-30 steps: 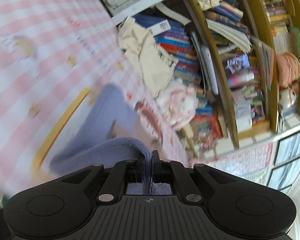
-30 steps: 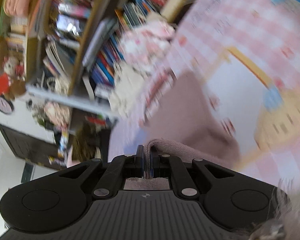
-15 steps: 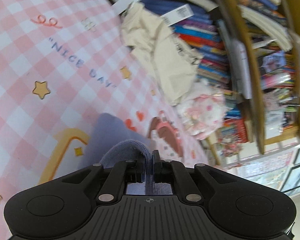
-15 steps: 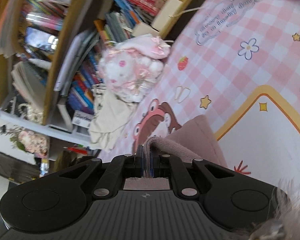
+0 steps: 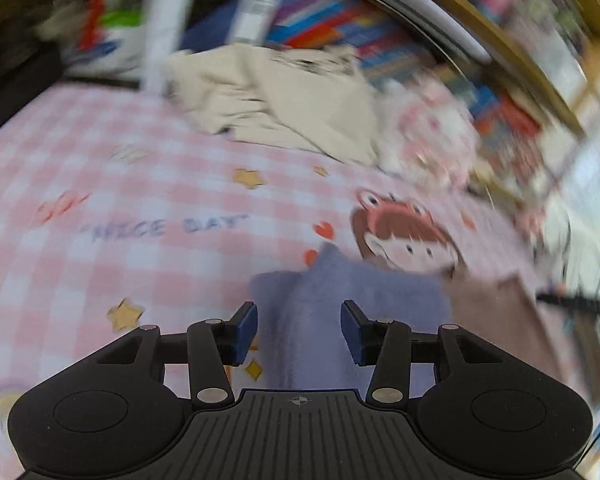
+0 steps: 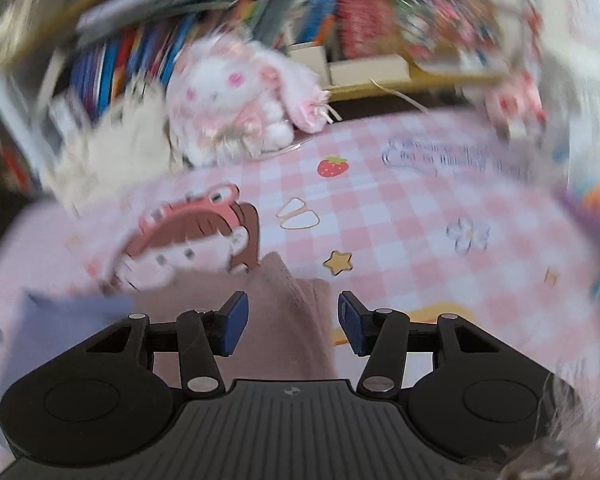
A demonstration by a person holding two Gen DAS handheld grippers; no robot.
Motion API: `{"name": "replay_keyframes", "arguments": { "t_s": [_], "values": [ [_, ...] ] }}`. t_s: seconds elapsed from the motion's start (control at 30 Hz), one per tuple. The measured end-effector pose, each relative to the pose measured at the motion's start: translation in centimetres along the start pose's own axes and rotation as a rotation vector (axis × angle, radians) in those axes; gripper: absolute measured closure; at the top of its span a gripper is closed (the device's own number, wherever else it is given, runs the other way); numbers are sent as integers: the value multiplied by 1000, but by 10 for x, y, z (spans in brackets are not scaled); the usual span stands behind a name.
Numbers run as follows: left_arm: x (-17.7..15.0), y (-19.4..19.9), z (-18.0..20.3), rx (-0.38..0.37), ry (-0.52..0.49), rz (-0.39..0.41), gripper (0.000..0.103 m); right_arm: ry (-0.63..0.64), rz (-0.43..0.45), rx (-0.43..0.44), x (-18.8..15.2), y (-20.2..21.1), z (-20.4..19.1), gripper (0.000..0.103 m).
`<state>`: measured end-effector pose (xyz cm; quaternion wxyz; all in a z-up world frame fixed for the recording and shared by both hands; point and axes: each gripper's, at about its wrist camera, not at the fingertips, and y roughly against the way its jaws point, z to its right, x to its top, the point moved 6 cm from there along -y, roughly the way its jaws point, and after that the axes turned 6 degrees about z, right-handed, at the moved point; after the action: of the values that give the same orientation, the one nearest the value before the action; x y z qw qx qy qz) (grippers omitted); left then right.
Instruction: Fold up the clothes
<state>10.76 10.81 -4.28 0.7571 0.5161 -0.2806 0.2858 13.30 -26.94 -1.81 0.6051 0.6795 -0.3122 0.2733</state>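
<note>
- Our left gripper (image 5: 299,332) has just been opening: its blue fingers (image 5: 244,330) stand apart, released, and the lilac cloth (image 5: 340,300) lies between them without either pad pressing on it.
- Our right gripper (image 6: 288,326) has likewise just been opening; its fingers (image 6: 232,324) are spread and grasp nothing, while the pink cloth (image 6: 284,320) runs up between them, untouched by the pads.
- Both cloths lie on the bench (image 5: 100,208), which is covered in a pink-and-white check sheet with stars, hearts and the words "NICE DAY".
- In the left view the lilac cloth ends in a raised corner just below a cartoon girl (image 5: 404,236) printed on the sheet; the pink cloth (image 5: 496,316) sits right beside it on the right, the two touching along one edge.
- In the right view the order is mirrored: the pink cloth peaks in a corner just beside the cartoon girl (image 6: 196,236), and the lilac cloth (image 6: 64,328) lies to its left.
- At the far edge of the bench we see a crumpled cream garment (image 5: 284,104) and a white-and-pink plush rabbit (image 6: 236,104) next to it.
- Behind them stand shelves (image 6: 140,52) packed with books, all blurred.
</note>
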Motion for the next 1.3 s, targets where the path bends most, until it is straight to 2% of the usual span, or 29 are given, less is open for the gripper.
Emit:
{"name": "replay_keyframes", "arguments": {
  "t_s": [0.1,0.17,0.2,0.23,0.27,0.3,0.4,0.43,0.6,0.7,0.77,0.87,0.9,0.93,1.03,1.07,1.17,1.3],
  "values": [
    [8,-17,7,19,-88,17,58,95,4,-42,-2,-20,-10,55],
    [12,-26,10,27,-124,31,59,105,-2,-47,-3,-31,-10,57],
    [14,-30,12,30,-142,35,59,100,-11,-48,-4,-36,-9,73],
    [14,-35,12,32,-158,33,64,76,-20,-26,-4,-39,-8,96],
    [14,-38,14,30,-173,26,92,40,-17,-3,-2,-38,-8,97],
    [15,-39,15,25,-171,27,99,-6,17,10,3,-32,-8,97],
    [19,-29,8,6,-73,83,99,-93,110,39,14,-17,-5,97],
    [19,-30,3,8,-44,86,99,-107,110,26,15,-19,-3,97],
    [5,-58,-13,51,-39,-11,99,-115,-38,-21,-1,-65,4,97],
    [5,-59,-14,47,-33,-11,99,-101,-43,-16,-4,-71,2,97],
    [5,-60,-15,43,-24,-21,94,-94,-49,-12,-4,-70,2,96],
    [10,-58,-17,44,25,-53,93,-122,-45,7,0,-59,3,80],
    [12,-54,-17,50,39,-55,93,-133,-37,11,1,-54,4,65],
    [14,-49,-16,56,47,-50,91,-126,-24,3,3,-47,3,60],
    [15,-27,-9,85,12,2,76,-86,-13,-3,2,-29,0,60],
    [13,-19,-7,90,9,16,73,-75,-17,-1,-1,-23,0,60],
    [1,1,-6,96,36,29,73,-51,-27,9,-13,-5,1,60],
    [-23,24,-3,143,74,35,73,-23,-43,21,-33,17,8,60]
  ]
}}
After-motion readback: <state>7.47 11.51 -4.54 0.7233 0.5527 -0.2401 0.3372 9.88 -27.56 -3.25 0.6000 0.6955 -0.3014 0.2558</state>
